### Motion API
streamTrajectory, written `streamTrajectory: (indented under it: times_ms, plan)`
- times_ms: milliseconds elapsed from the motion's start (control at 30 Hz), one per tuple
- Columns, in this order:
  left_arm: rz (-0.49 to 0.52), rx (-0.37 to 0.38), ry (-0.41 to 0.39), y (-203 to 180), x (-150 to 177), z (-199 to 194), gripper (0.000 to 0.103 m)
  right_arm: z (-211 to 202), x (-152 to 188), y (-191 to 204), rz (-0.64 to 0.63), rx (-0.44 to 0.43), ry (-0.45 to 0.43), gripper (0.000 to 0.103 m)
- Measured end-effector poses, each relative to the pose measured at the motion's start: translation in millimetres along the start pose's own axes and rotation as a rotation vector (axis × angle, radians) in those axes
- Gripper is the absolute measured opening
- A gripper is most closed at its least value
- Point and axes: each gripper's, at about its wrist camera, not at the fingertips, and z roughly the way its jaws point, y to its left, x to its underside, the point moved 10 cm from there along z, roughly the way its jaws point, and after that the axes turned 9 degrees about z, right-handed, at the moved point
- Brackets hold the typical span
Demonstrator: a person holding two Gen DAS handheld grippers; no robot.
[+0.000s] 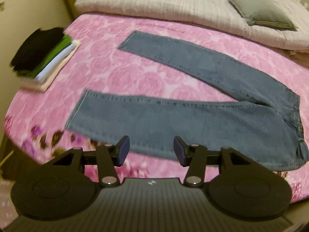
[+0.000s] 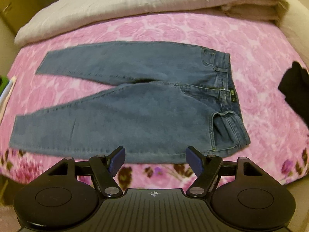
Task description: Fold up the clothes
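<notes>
Jeans [image 2: 123, 104] lying flat on bed [image 2: 260, 89], legs splayed for folding. Left gripper [image 1: 150, 149] and right gripper [image 2: 154, 159] hovering near edge, both apart, holding nothing.

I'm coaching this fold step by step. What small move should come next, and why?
Probably lower the right gripper onto the near waistband corner of the jeans. Both grippers, left too, hover open and empty, and the legs lie splayed apart, not yet folded together.
</notes>
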Motion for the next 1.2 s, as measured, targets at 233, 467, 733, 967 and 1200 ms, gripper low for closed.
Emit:
streamTrajectory:
  times_ms: [233, 467, 733, 967, 1200]
  plan:
    - [0.201, 0.177, -0.029, -15, -45, 48, 0.046, 13, -2, -23, 0.182, -0.027, -0.018, 0.073]
    - [0.306, 0.341, -0.067, -70, -89, 88, 0.046, 38, -14, -33, 0.165, -0.016, -0.008, 0.073]
    - [0.409, 0.415, -0.090, -125, -132, 155, 0.046, 109, -84, -59, 0.104, -0.037, -0.001, 0.073]
    - [0.587, 0.459, -0.073, -179, -173, 239, 0.046, 186, -163, -76, -0.071, -0.095, 0.025, 0.068]
    - [0.742, 0.530, -0.115, -235, -234, 309, 0.046, 257, -244, -87, -0.286, -0.144, 0.039, 0.063]
